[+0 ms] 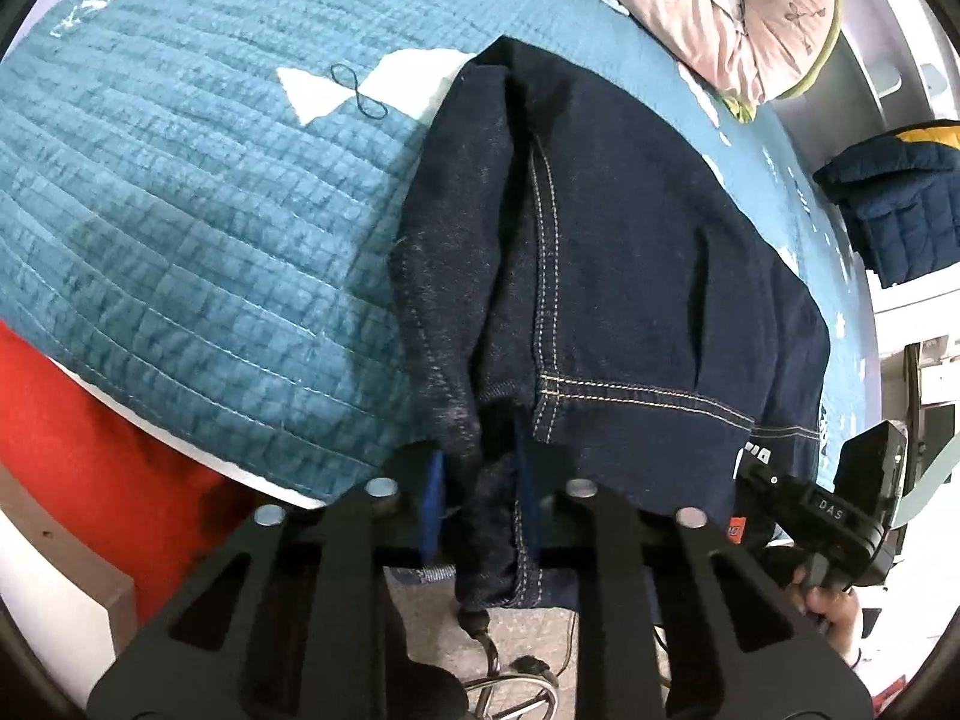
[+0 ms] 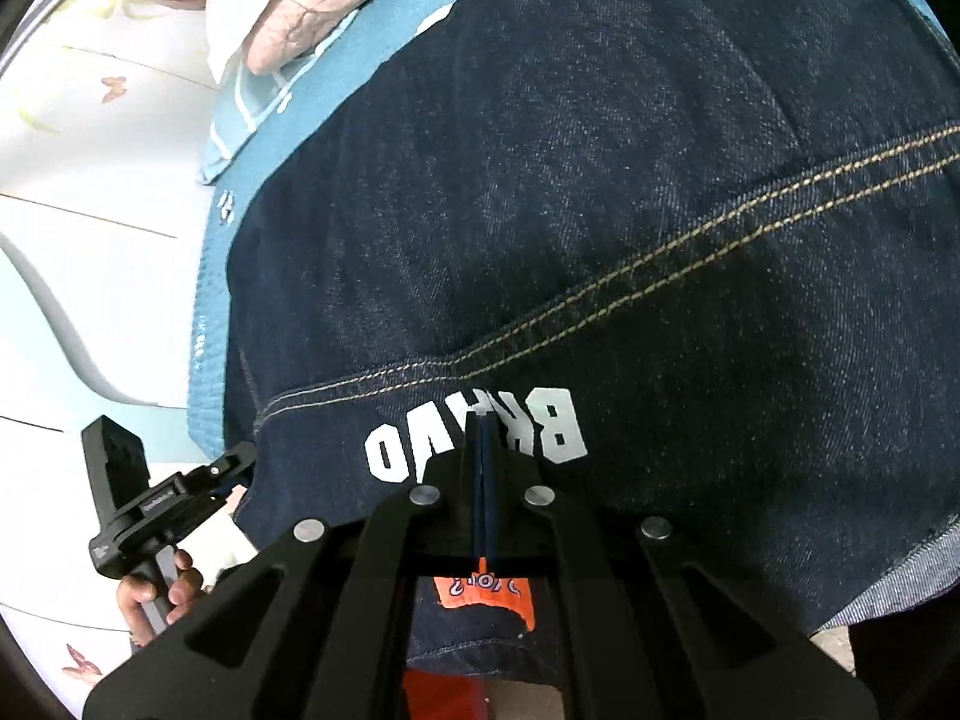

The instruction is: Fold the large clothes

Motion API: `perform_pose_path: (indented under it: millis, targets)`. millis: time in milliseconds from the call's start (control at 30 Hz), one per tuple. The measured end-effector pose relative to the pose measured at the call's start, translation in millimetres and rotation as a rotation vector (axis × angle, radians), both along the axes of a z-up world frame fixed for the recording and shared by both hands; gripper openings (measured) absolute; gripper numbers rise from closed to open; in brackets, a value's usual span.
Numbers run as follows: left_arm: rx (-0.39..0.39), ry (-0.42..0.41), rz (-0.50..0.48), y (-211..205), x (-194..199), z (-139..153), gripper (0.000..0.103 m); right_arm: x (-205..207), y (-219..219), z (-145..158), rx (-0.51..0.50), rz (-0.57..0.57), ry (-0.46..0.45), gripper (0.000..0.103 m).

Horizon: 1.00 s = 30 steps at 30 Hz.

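A dark blue denim garment (image 1: 630, 276) with tan stitching lies folded on the teal quilted bedspread (image 1: 180, 192), its near edge hanging over the bed's edge. My left gripper (image 1: 480, 480) is shut on a bunched edge of the denim. In the right wrist view the denim (image 2: 600, 210) fills the frame, with white "BRAVO" lettering (image 2: 480, 438) and an orange patch (image 2: 486, 594). My right gripper (image 2: 483, 456) is shut on the denim's edge at the lettering. The right gripper also shows in the left wrist view (image 1: 840, 516), and the left gripper in the right wrist view (image 2: 156, 498).
A pink quilt (image 1: 720, 6) lies at the head of the bed. A navy padded jacket (image 1: 900, 192) sits off to the right. A red surface (image 1: 78, 450) is below the bed's edge. White floor with butterfly prints (image 2: 90, 180) is beside the bed.
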State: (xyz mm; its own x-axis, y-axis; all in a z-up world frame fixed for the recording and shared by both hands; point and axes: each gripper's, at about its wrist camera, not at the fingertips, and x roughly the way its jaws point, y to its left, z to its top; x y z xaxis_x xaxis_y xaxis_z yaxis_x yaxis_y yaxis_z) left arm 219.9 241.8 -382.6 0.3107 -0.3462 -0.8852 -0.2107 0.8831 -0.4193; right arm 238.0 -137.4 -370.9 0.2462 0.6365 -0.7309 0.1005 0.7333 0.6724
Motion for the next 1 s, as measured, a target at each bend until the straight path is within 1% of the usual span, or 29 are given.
perform_pose_path:
  millis: [67, 100, 133, 200, 267, 300, 333, 400, 467, 567, 633, 767, 867, 933, 1000]
  targets:
    - [0.006, -0.035, 0.002, -3.2, -4.1, 9.8, 0.007, -3.1, -1.6, 2.5, 0.024, -0.015, -0.011, 0.004]
    - [0.015, -0.061, -0.001, -4.1, -6.9, 17.2, 0.006, -5.7, -3.8, 4.1, 0.016, -0.021, -0.016, 0.007]
    - [0.02, -0.095, -0.006, -7.3, -10.0, 27.4, 0.006, -11.6, -1.7, 12.7, 0.01, -0.022, -0.05, 0.01]
    - [0.006, -0.155, -0.015, -13.2, -13.8, 47.1, 0.005, -20.4, 6.7, 29.0, 0.015, -0.001, -0.118, 0.014]
    - [-0.004, -0.189, -0.024, -20.9, -13.7, 63.4, 0.005, -29.0, 16.4, 45.7, 0.027, 0.023, -0.183, 0.021]
    - [-0.007, -0.209, -0.038, -28.5, -13.6, 72.3, 0.005, -34.3, 25.6, 58.1, 0.031, 0.048, -0.228, 0.03]
    - [-0.006, -0.22, -0.051, -34.1, -14.2, 77.6, 0.005, -37.6, 31.3, 65.6, 0.033, 0.063, -0.256, 0.041]
    - [-0.005, -0.232, -0.078, -49.9, -11.9, 86.1, 0.005, -46.0, 48.3, 86.8, 0.037, 0.114, -0.344, 0.048]
    - [-0.001, -0.241, -0.093, -62.3, -10.3, 91.7, 0.005, -51.0, 59.4, 100.7, 0.027, 0.166, -0.396, 0.055]
    - [-0.018, -0.245, -0.106, -74.0, -8.8, 98.2, 0.005, -56.9, 77.6, 113.3, 0.012, 0.23, -0.448, 0.058]
    - [-0.007, -0.251, -0.118, -81.3, -9.6, 102.4, 0.005, -55.4, 93.4, 114.1, 0.017, 0.252, -0.447, 0.058]
    - [-0.013, -0.248, -0.128, -83.1, -13.2, 107.5, 0.005, -57.7, 105.6, 112.3, 0.028, 0.275, -0.453, 0.059]
    - [-0.031, -0.25, -0.137, -84.2, -13.8, 110.3, 0.005, -55.7, 122.7, 114.3, -0.003, 0.321, -0.464, 0.059]
    - [-0.046, -0.253, -0.139, -86.1, -14.0, 113.4, 0.005, -52.6, 130.9, 111.7, -0.006, 0.327, -0.465, 0.059]
    - [-0.039, -0.256, -0.15, -90.0, -14.0, 115.5, 0.005, -49.2, 138.3, 110.3, -0.02, 0.315, -0.47, 0.059]
